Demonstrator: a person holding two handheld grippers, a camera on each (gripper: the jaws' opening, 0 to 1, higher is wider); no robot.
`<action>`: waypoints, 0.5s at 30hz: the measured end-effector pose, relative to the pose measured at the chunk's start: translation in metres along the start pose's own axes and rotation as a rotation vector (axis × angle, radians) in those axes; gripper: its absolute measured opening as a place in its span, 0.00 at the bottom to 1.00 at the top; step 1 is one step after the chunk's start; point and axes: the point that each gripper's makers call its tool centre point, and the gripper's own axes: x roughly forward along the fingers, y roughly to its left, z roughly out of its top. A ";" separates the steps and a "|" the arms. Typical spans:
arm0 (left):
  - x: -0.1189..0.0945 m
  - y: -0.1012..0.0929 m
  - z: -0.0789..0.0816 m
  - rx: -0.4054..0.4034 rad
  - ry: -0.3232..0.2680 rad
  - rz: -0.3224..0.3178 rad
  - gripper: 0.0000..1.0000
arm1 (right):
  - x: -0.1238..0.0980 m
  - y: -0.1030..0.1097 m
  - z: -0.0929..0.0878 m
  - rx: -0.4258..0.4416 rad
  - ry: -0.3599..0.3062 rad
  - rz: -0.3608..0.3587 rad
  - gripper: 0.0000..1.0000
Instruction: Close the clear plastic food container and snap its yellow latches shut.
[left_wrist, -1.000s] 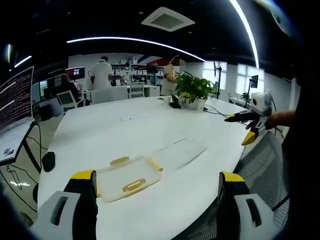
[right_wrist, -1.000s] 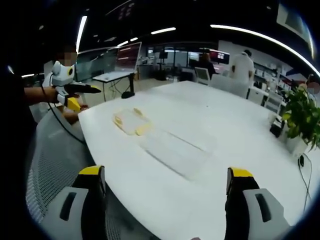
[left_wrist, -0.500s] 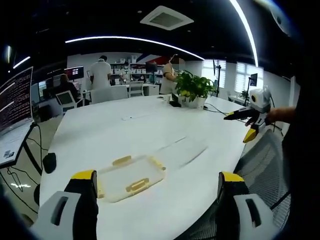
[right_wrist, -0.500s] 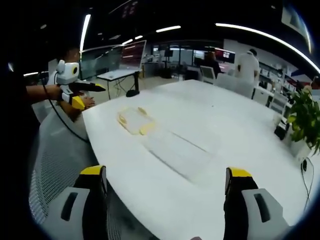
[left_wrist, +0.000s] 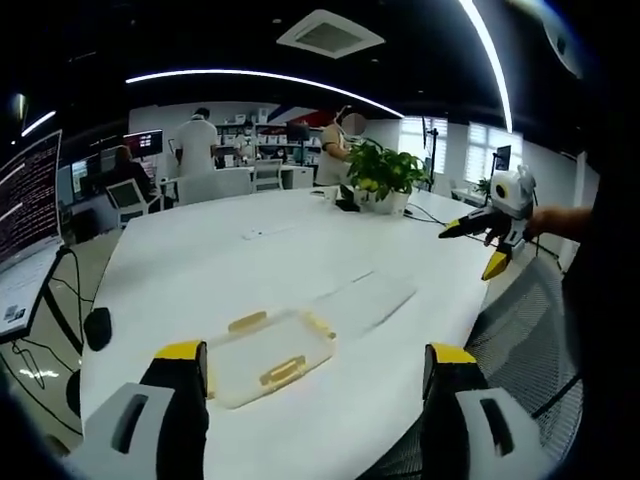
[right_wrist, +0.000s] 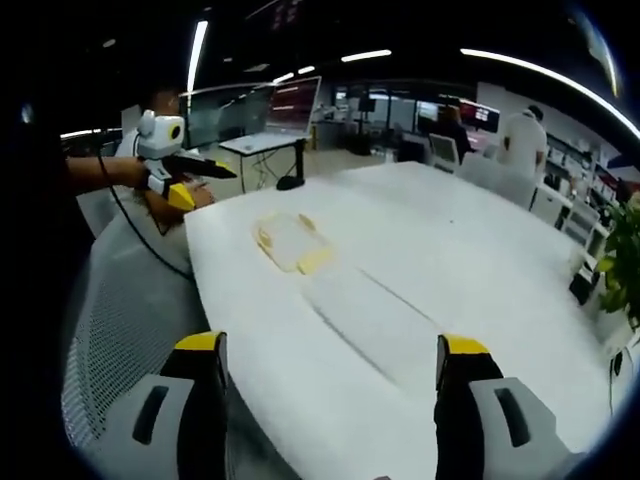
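The clear plastic food container (left_wrist: 268, 355) lies flat on the white desk (left_wrist: 300, 260), near the desk's near edge in the left gripper view, just beyond the left tool (left_wrist: 315, 400). Yellow latches (left_wrist: 283, 372) show along its sides: one on the near long side, one on the far side, and one at the right end. In the right gripper view the container (right_wrist: 292, 243) sits toward the far left part of the desk (right_wrist: 450, 260), well apart from the right tool (right_wrist: 330, 395). A faint clear sheet-like shape lies on the desk just beyond the container; whether that is a separate lid or base I cannot tell, nor whether the container is already closed.

The left tool stands wide open, with nothing between its yellow-tipped jaws. The right tool is likewise spread wide and empty. In each view the other tool shows held up in the air over the desk's edge, clear of the container.

Judging by this, the task is at its approach step: neither tool touches the container yet. The next move calls for bringing both tools down to it, steadying it with one, and pressing a latch with the other.

Farther off stand a potted plant (left_wrist: 385, 180), monitors (left_wrist: 30, 200), office chairs and several people.
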 end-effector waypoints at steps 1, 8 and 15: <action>0.000 0.001 0.000 0.006 0.001 -0.003 0.85 | 0.002 0.000 0.000 -0.009 0.009 0.008 0.81; 0.001 0.011 0.000 0.032 0.015 -0.005 0.82 | 0.013 0.001 0.010 -0.052 0.014 0.048 0.78; 0.002 0.025 -0.002 0.068 0.046 -0.006 0.77 | 0.028 0.005 0.020 -0.106 0.024 0.097 0.74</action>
